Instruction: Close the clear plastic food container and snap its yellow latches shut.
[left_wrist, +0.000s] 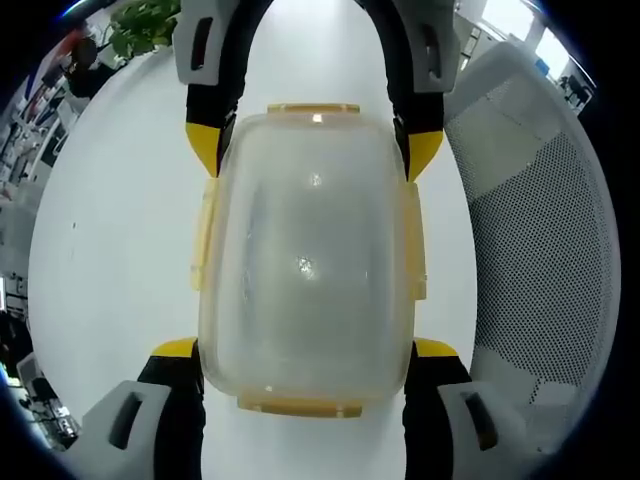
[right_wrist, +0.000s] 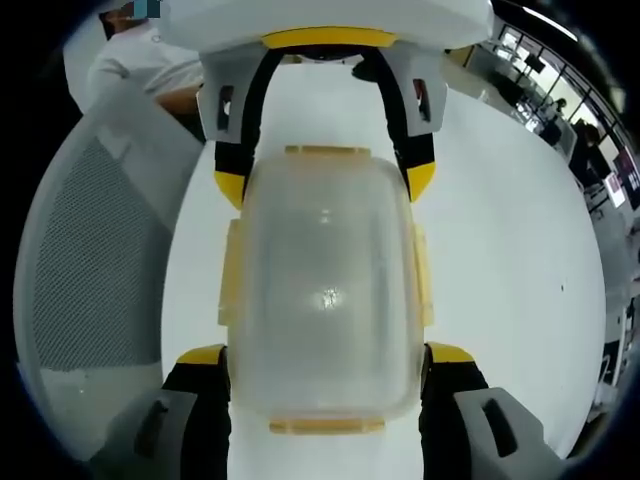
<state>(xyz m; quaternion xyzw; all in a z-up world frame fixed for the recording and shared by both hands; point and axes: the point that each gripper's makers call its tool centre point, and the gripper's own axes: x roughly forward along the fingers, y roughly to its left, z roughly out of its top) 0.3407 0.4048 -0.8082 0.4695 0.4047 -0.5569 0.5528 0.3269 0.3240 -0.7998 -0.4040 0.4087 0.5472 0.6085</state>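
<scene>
- On the white table (left_wrist: 120, 200) sits the container (left_wrist: 310, 260), lid on, yellow latches (left_wrist: 300, 405) at its rim
- My left gripper (left_wrist: 305, 365) has its jaws apart, straddling the container's near end
- My right gripper (right_wrist: 325, 365) does likewise from the opposite end, jaws apart
- Beside the table, a mesh chair (left_wrist: 545, 230)

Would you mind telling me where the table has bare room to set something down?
The white table is bare between the container and the plant. Toward the mesh chair only a narrow strip remains. Both grippers, left and right, crowd the container's ends.
</scene>
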